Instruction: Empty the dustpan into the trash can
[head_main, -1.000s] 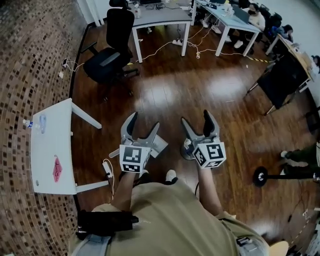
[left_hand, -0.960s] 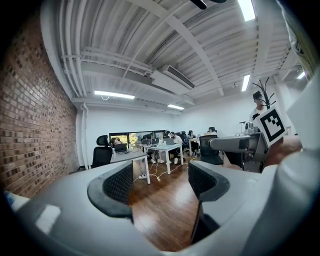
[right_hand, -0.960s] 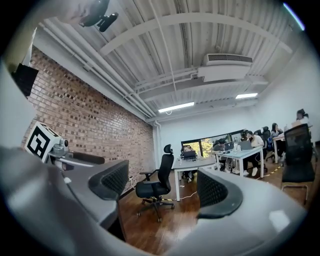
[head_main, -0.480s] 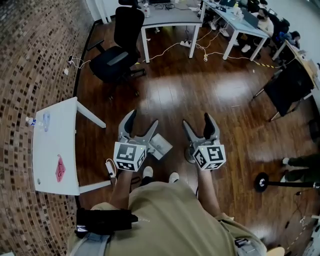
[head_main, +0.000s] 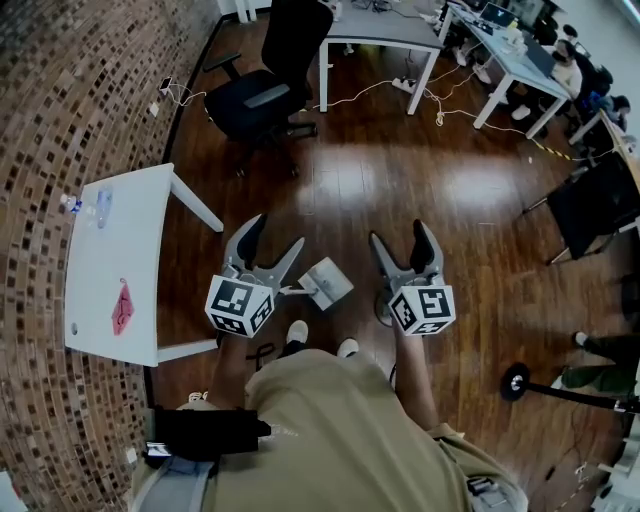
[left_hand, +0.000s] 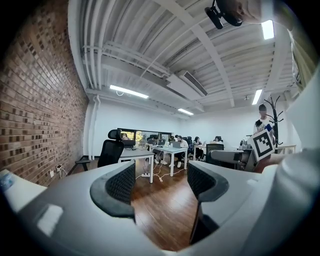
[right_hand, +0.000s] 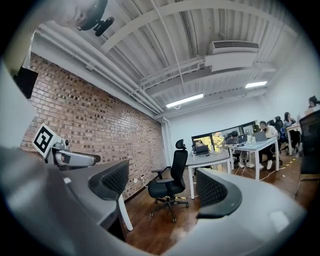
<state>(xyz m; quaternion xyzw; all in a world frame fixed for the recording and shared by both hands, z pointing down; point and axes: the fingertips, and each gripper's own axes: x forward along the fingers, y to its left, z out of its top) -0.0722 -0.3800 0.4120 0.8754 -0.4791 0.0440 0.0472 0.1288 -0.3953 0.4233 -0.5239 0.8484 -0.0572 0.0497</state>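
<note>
Both grippers are empty with their jaws apart. The left gripper (head_main: 272, 240) and right gripper (head_main: 402, 238) are held side by side at about waist height, pointing forward over a dark wooden floor (head_main: 380, 180). Each gripper view shows only open office space between the pads, with nothing held.

The task appears to be at its very start, in the approach, as the dustpan has not yet been picked up. The next move probably calls for lowering one gripper to the handle and closing on it, then keeping the pan level so nothing spills on the way to the trash can.

The dustpan (head_main: 327, 282) lies on the floor between the two grippers, just ahead of the person's shoes (head_main: 297, 330). It looks like a pale grey, squarish tray with a thin handle running toward the left gripper. Whether it holds anything cannot be made out. A small round object (head_main: 381, 312) on the floor, mostly hidden under the right gripper, may be the trash can.
</note>
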